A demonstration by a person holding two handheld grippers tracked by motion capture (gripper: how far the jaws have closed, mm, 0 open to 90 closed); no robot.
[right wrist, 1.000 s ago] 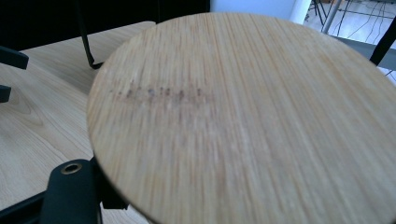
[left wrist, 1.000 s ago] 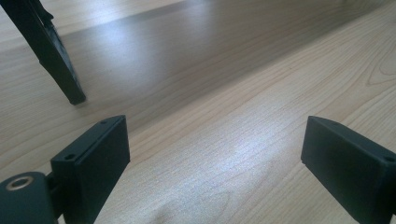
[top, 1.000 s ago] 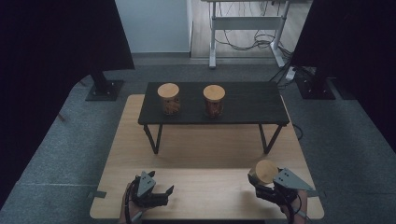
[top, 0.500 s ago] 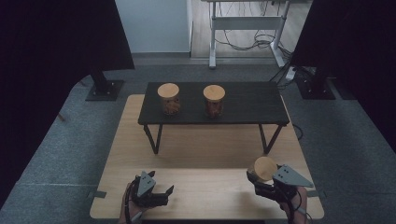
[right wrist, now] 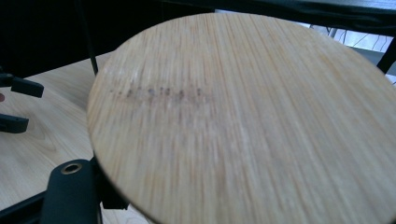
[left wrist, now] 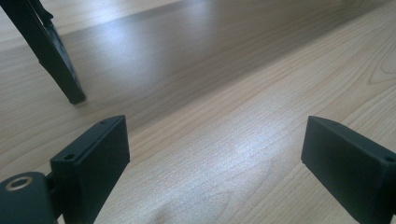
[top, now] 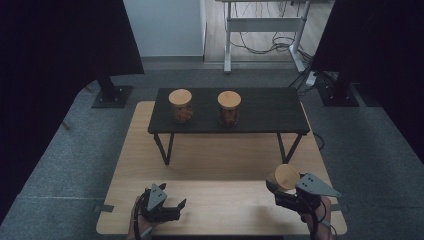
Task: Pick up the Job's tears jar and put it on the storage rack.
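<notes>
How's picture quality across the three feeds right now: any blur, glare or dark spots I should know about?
High view: dim, black at both sides, table lit evenly, jars readable. Left gripper view: sharp, soft glare sheen on the wood, shelf shadow across the top. Right gripper view: the lid sits so close that its grain and the dark marks smear, out of focus.

The left gripper (left wrist: 219,168) has jaws wide apart over the wooden table (left wrist: 243,107) (black leg (left wrist: 51,56) at 10 o'clock)

wooden table (top: 220,160) | bears: black bench (top: 260,112) (two jars (top: 180,105) atop)
</notes>
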